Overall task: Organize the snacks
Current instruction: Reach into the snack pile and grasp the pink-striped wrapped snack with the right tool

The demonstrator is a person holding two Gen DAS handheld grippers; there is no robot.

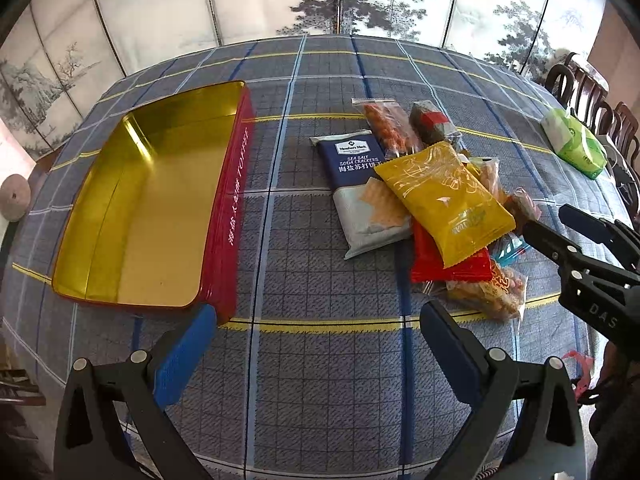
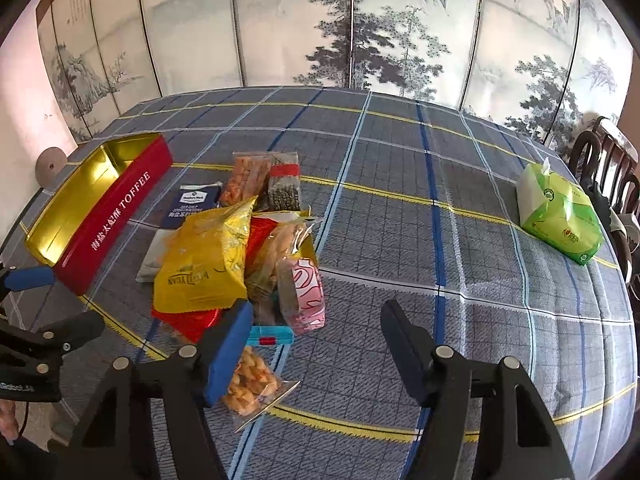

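An open red toffee tin (image 1: 236,200) with a gold inside lies empty on the left of the plaid table. A snack pile sits right of it: a yellow packet (image 1: 444,200) on top, a navy soda cracker pack (image 1: 356,160), a red packet (image 1: 448,268) and clear bags. My left gripper (image 1: 320,320) hangs open over bare cloth near the tin's corner, with nothing between its fingers. My right gripper (image 2: 317,307) is open at the near right side of the pile. A pink-and-white packet (image 2: 302,296) lies between its fingertips, untouched by either pad. A clear bag of orange snacks (image 2: 250,380) lies under its left finger.
A green tissue pack (image 2: 560,216) lies at the table's far right. Dark wooden chairs (image 2: 608,160) stand past that edge. A painted folding screen (image 2: 360,20) closes off the far side. Bare cloth stretches right of the pile.
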